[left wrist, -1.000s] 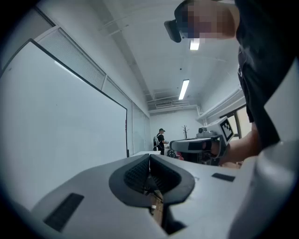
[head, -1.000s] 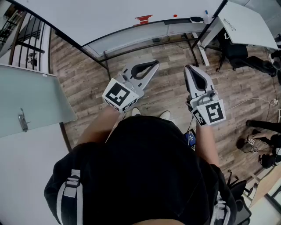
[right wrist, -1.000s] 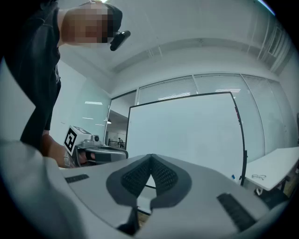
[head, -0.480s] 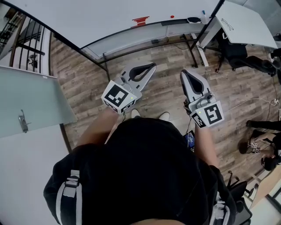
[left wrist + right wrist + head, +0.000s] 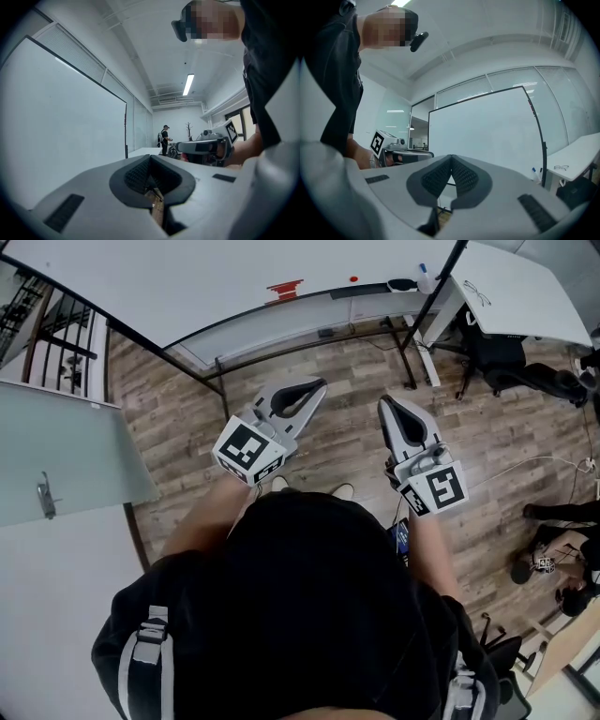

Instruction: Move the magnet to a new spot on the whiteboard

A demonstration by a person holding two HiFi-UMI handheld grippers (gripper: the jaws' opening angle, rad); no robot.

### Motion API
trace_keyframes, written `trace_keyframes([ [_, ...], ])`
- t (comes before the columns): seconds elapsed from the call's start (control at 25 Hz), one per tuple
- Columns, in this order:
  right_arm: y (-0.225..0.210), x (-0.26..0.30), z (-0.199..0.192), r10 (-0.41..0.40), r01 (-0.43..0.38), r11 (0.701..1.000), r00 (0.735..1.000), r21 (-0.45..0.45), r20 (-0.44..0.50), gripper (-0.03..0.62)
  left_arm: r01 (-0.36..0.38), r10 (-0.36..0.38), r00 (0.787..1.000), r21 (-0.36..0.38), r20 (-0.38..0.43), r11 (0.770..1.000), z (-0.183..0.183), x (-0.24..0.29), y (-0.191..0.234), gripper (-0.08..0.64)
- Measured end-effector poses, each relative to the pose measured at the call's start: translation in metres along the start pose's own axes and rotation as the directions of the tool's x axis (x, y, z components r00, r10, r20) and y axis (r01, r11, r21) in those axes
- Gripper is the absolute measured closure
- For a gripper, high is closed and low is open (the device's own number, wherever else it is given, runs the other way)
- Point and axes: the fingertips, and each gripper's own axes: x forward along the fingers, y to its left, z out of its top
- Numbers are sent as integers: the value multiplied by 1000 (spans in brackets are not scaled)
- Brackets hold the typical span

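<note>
The whiteboard (image 5: 187, 277) runs across the top of the head view, with a tray (image 5: 309, 320) along its lower edge. A small red round magnet (image 5: 353, 279) sits on the board near the tray, and a red rectangular piece (image 5: 284, 287) is to its left. My left gripper (image 5: 317, 388) and right gripper (image 5: 385, 405) hang side by side over the wooden floor, well short of the board, both shut and empty. The board (image 5: 487, 131) fills the right gripper view ahead of the shut right gripper (image 5: 451, 158). In the left gripper view the left gripper (image 5: 150, 158) is shut beside the board (image 5: 61, 126).
A black eraser (image 5: 401, 284) and a bottle (image 5: 427, 279) rest at the tray's right end. A white desk (image 5: 525, 287) and dark chair (image 5: 511, 357) stand at the right, a railing (image 5: 56, 324) and glass door (image 5: 56, 446) at the left. A person (image 5: 164, 139) stands far off.
Both grippers have drifted slightly left and down in the head view and stay shut. The board's red marks have shifted left as the head camera moved.
</note>
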Motion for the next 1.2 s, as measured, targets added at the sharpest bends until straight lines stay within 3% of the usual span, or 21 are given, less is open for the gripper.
trace_keyframes([
  [0.28,-37,-17,-8,-3,2,1000,1000,-11,-24,600,-14,15,1000,5,-21,1000,-6,35,-15,555],
  [0.6,-75,-8,-23,-18,18,1000,998,-1,-57,600,-12,11,1000,-20,-24,1000,-14,70,4,555],
  [0.88,-105,41,-30,-22,20,999,997,-31,-75,600,-3,3,1000,-24,-6,1000,-24,101,54,555],
  [1.08,-131,95,-41,-36,31,998,994,-52,-100,600,2,-1,1000,66,-6,998,-26,126,97,555],
  [1.2,-147,133,-47,-48,42,997,993,-63,-111,600,38,-38,999,23,6,999,-29,140,128,555],
])
